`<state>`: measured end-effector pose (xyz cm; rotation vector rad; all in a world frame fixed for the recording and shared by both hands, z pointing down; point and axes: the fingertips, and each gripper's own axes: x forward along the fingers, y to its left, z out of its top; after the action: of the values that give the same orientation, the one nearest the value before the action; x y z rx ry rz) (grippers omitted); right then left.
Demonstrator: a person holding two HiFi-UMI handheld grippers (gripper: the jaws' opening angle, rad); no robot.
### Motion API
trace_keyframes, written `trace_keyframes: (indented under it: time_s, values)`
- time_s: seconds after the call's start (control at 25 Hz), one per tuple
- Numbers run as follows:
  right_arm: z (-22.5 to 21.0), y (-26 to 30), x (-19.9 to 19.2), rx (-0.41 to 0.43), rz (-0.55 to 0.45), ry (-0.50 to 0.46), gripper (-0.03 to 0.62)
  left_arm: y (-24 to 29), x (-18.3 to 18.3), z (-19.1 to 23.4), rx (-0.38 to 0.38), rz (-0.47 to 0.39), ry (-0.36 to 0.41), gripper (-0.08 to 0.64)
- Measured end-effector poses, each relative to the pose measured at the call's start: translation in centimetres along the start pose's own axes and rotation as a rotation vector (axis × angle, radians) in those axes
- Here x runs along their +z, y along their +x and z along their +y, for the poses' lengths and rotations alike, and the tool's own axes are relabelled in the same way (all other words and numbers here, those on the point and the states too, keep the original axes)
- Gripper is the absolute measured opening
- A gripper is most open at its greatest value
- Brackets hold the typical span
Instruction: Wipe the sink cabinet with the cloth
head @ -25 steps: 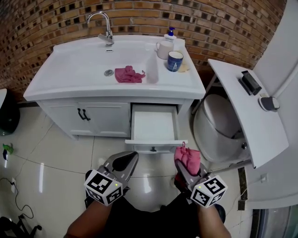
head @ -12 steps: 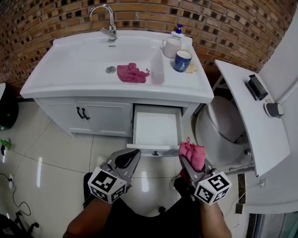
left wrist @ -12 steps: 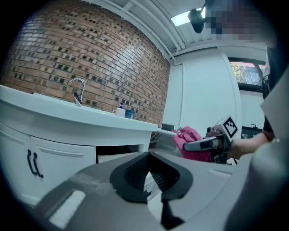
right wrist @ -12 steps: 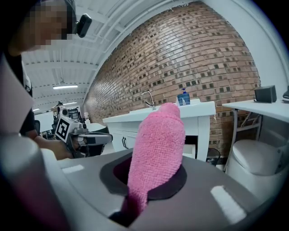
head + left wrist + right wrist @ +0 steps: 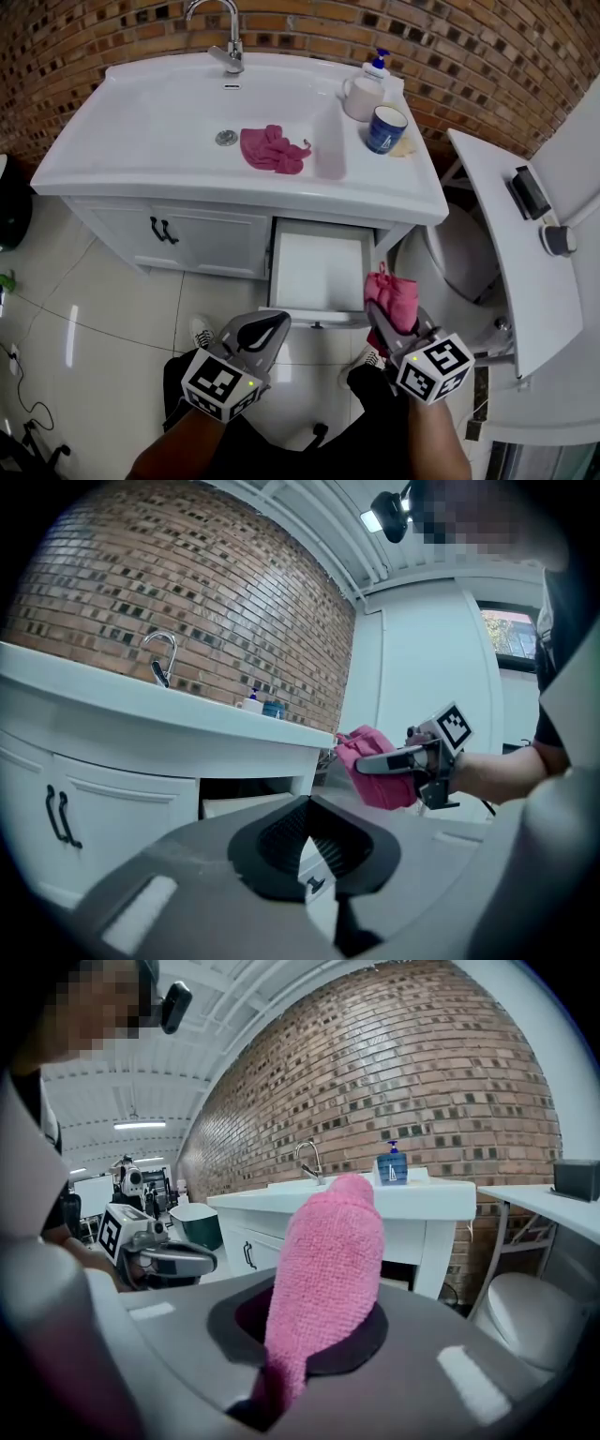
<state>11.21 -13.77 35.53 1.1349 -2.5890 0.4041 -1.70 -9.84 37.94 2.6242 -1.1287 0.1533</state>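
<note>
The left gripper, jaws pressed together on nothing, has drawn nearer the sink cabinet, whose open drawer now lies just ahead of it. The right gripper has come up to the drawer's right front corner, jaws clamped on a fuzzy pink cloth bunched upright. On the desk, the blue mug bears a white mark too small to read.
</note>
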Motion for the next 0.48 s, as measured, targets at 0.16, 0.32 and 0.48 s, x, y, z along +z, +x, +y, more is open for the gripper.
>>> trace_keyframes:
  time_s: [0.16,0.32,0.48]
  values:
    - [-1.0,3.2,1.1,0.023,0.043,0.001,0.034,0.1,-0.1,1.0,0.002,-0.001,-0.009,0.006]
    - [-1.5,7.6,1.7,0.064,0.073,-0.013,0.034,0.1,-0.5,1.7,0.001,0.006,-0.020,0.006]
    - [-1.5,12.1,1.5,0.108,0.113,-0.036,0.034,-0.2,-0.7,2.5,0.007,-0.004,-0.030,0.006]
